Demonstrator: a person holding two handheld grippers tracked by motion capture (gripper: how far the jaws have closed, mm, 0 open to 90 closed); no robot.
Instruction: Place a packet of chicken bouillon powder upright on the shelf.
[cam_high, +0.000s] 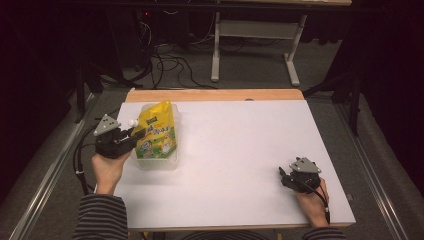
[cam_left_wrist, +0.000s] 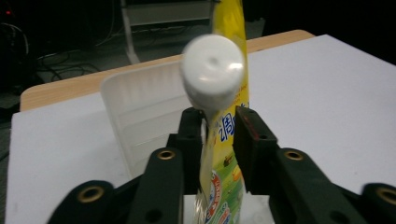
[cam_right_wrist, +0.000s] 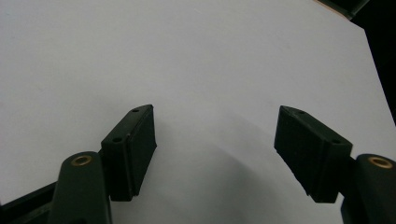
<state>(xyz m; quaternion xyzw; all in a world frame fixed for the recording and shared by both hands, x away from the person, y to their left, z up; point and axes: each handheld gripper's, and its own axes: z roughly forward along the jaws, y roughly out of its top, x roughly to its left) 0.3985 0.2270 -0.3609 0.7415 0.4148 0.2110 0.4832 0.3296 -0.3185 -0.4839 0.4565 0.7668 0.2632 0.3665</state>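
Observation:
A yellow spouted pouch (cam_high: 157, 132) with a white screw cap (cam_high: 133, 122) stands tilted in a clear plastic container (cam_high: 160, 162) at the table's left side. My left gripper (cam_high: 136, 134) is shut on the pouch just under the cap. In the left gripper view the pouch (cam_left_wrist: 224, 182) runs edge-on between the two jaws of the left gripper (cam_left_wrist: 219, 133). There the cap (cam_left_wrist: 212, 74) looms blurred above them, with the container (cam_left_wrist: 140, 112) behind. My right gripper (cam_high: 282, 175) rests near the front right of the table. It is open (cam_right_wrist: 217, 140) over bare white surface.
The white table top (cam_high: 240, 150) has a wooden strip (cam_high: 215, 95) along its far edge. Beyond it, cables (cam_high: 170, 65) lie on the floor and a white desk frame (cam_high: 215, 50) stands there. A striped sleeve (cam_high: 100, 215) comes in at the bottom left.

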